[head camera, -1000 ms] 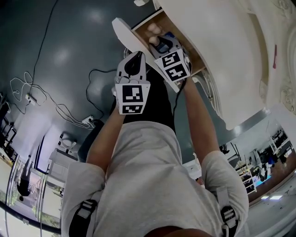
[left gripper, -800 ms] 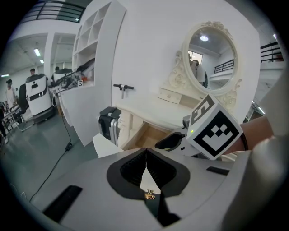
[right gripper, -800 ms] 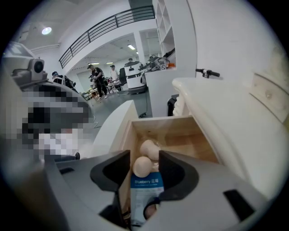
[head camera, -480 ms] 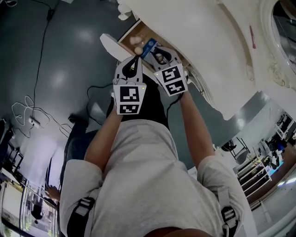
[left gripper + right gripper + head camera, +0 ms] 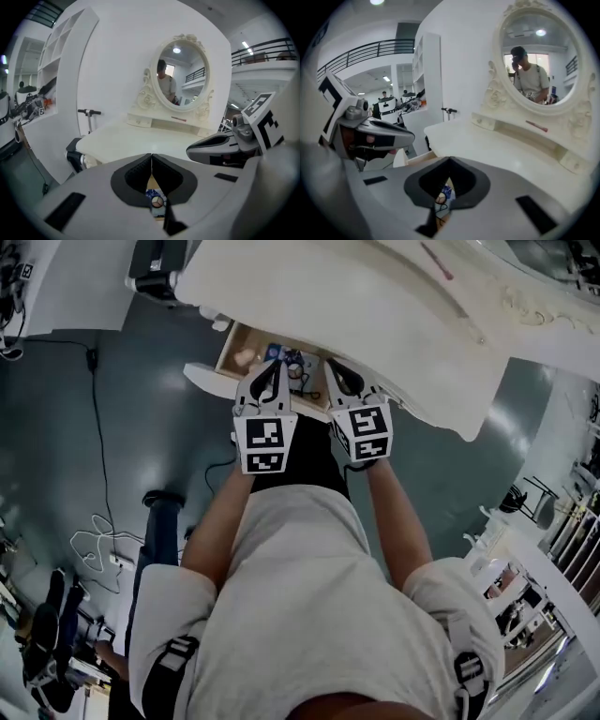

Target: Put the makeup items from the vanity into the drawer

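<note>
The white vanity [image 5: 375, 315] has its wooden drawer [image 5: 232, 345] pulled out below the top. Inside lie a blue makeup item [image 5: 280, 354] and a pale round one [image 5: 246, 358]. A thin pink pencil [image 5: 434, 261] rests on the vanity's back shelf, the same pencil [image 5: 536, 125] under the oval mirror [image 5: 543, 61]. My left gripper [image 5: 273, 368] and right gripper [image 5: 335, 369] hover side by side just above the drawer's front. Both are shut with nothing between the fingers. Below the left gripper [image 5: 151, 158] the blue item [image 5: 154, 200] shows; under the right gripper [image 5: 449, 163] it [image 5: 443, 193] shows too.
A black scooter [image 5: 89, 115] stands against the wall left of the vanity. Cables [image 5: 98, 549] trail over the dark floor behind me. White shelving [image 5: 56, 56] with equipment is at the far left. The vanity top [image 5: 154, 136] lies ahead of both grippers.
The right gripper has drawn back from inside the drawer and its jaws have closed empty. The blue item that was at its tips now lies in the drawer. My head has tilted up.
</note>
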A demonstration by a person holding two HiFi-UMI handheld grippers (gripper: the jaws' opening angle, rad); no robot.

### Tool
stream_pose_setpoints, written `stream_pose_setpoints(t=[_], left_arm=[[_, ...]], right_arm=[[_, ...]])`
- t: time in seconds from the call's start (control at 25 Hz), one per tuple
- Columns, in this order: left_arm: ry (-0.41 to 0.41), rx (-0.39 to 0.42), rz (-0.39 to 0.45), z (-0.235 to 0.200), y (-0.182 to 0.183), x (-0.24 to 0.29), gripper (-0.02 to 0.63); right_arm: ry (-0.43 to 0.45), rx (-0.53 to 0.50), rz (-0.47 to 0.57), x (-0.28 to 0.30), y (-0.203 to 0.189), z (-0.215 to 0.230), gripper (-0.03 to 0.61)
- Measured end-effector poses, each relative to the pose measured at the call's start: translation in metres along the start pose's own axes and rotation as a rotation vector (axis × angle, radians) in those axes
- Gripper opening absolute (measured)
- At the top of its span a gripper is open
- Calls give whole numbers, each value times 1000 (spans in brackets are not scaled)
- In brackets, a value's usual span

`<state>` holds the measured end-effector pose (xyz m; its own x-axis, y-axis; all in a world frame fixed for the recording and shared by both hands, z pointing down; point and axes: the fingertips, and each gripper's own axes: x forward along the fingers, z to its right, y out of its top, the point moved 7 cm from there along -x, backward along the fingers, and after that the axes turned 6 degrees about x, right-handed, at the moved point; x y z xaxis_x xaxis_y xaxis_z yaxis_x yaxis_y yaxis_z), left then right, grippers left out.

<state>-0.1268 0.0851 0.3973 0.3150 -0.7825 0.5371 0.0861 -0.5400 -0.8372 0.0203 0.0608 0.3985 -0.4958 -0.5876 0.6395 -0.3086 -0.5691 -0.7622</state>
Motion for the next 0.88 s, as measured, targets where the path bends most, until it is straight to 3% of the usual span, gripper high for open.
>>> stream_pose_setpoints(t=[0.6,0.88], left_arm=[[-164,144,121,64,69,-2,8],[-175,153,124,96,82,16,8]], right_arm=[[-220,97,161,-78,23,43,14],[-232,104,172,-92,21,75,14]])
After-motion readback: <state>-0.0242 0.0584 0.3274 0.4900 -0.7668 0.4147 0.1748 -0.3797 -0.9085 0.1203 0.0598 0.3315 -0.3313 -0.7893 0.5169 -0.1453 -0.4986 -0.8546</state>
